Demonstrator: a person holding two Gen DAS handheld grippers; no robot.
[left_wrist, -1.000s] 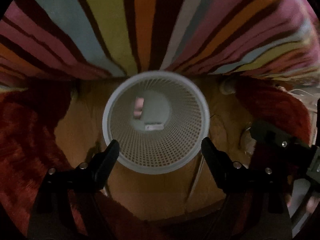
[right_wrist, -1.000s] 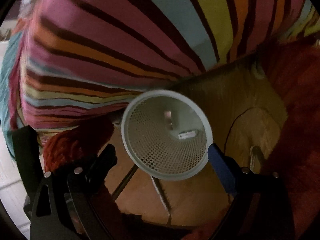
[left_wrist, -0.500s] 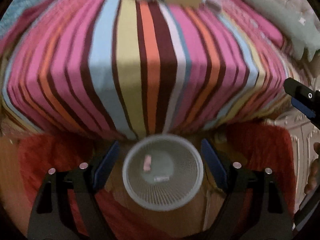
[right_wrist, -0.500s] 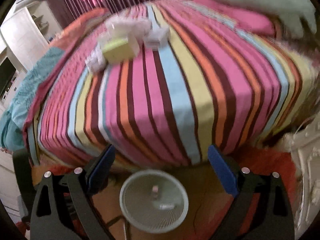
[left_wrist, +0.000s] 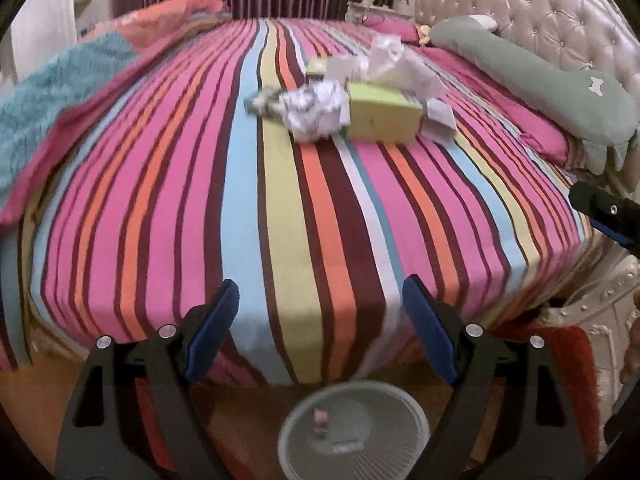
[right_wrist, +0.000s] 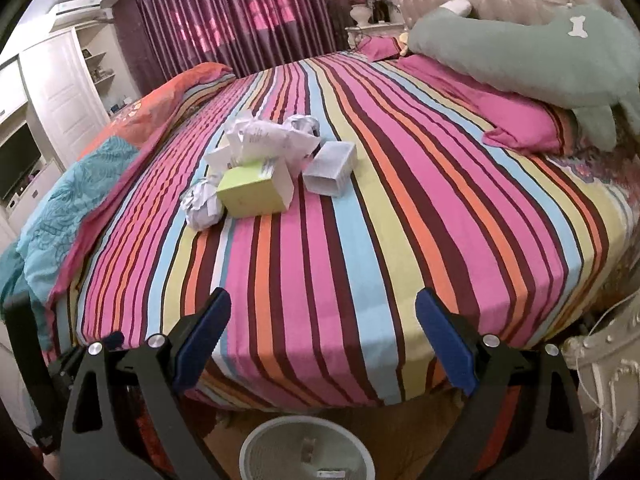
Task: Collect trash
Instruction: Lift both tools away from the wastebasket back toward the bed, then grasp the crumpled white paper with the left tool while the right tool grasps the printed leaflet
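Both tools spread wide and holding nothing: left gripper [left_wrist: 320, 300] and right gripper [right_wrist: 322, 312], each hovering over the foot edge of the striped bed [right_wrist: 360, 220]. Trash clustered on the sheet well beyond the fingertips, toward 12 o'clock in the left view, toward 11 o'clock in the right view. Sharply shown only from the right wrist: a green tissue box [right_wrist: 254, 194], a crumpled paper ball [right_wrist: 202, 206] touching it at 9 o'clock, loose crumpled papers [right_wrist: 264, 140] piled behind, and a small white carton [right_wrist: 331, 167] just beside at 3 o'clock. From the left wrist, the same heap blurred, the carton mostly hidden behind the box. White mesh wastebasket [left_wrist: 354, 432] on the floor at 6 o'clock, between the fingers, with a small pink scrap [left_wrist: 319, 427] inside. Also at 3 o'clock in the left view, the tip of the other tool. Green plush pillow [right_wrist: 520, 56] at 1 o'clock by the tufted headboard [left_wrist: 520, 8]; teal blanket [right_wrist: 52, 216] at 9 o'clock.
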